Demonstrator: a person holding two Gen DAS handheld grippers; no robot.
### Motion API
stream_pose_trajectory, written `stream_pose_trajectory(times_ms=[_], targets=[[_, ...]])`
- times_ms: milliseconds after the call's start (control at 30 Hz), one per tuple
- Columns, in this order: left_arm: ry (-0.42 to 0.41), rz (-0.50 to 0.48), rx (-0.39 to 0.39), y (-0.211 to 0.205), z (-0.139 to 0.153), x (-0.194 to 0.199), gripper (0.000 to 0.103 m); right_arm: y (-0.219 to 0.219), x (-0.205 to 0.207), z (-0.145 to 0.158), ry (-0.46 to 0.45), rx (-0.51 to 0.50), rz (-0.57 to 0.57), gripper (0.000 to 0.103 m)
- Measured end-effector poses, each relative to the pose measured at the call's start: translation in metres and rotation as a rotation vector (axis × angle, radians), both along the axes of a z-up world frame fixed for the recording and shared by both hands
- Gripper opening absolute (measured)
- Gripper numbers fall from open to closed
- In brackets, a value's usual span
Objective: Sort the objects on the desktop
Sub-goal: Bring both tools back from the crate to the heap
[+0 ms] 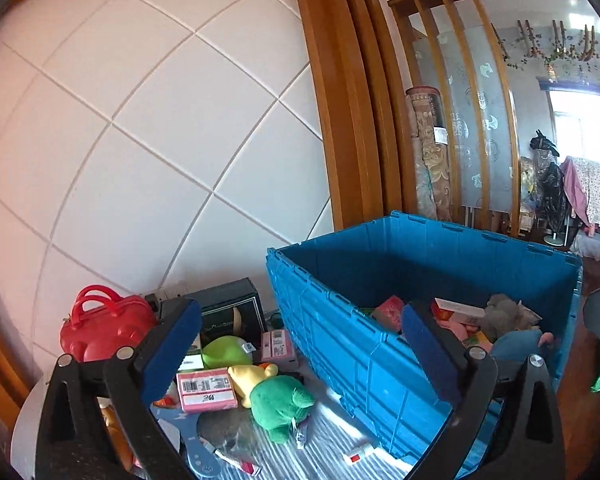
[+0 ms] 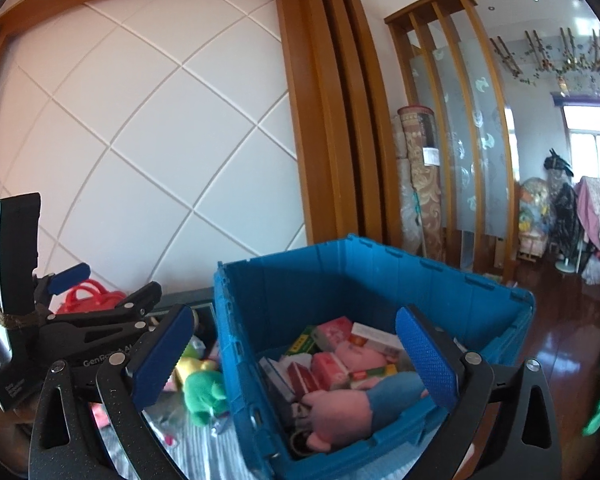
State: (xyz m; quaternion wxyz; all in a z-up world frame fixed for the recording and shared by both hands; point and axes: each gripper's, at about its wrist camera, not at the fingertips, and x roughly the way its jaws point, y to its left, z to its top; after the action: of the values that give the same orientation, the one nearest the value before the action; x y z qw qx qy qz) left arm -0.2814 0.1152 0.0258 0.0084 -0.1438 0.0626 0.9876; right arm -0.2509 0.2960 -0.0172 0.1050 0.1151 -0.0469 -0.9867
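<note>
Inside, the blue crate holds small boxes and a pink-and-blue plush toy, while a green plush toy, a pink barcoded box and a red handbag lie on the tabletop just left of it. Both the left gripper and the right gripper have their jaws spread wide with nothing held, the right one over the crate's near corner.

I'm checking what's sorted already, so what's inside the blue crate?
Inside the blue crate: a pink and blue plush toy on top, with small pink and red boxes behind it. Whatever lies beneath is covered.
</note>
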Motion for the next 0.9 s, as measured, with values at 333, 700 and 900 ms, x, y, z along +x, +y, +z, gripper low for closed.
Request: stream_pose_trajectory(times_ms=[333,700,900], targets=[[-0.04,0.018,0.041,-0.045,-0.026,0.048,0.101,-0.024,0.052,-0.014,-0.017,0.011,-0.02,0.103],[-0.052,0.099,0.031,-0.06,-0.051,0.091,0.101,-0.041,0.076,-0.034,-0.059,0.074,0.066,0.103],[-0.082,0.132,0.046,-0.068,-0.058,0.096,0.101,-0.047,0.079,-0.036,-0.067,0.086,0.085,0.103]])
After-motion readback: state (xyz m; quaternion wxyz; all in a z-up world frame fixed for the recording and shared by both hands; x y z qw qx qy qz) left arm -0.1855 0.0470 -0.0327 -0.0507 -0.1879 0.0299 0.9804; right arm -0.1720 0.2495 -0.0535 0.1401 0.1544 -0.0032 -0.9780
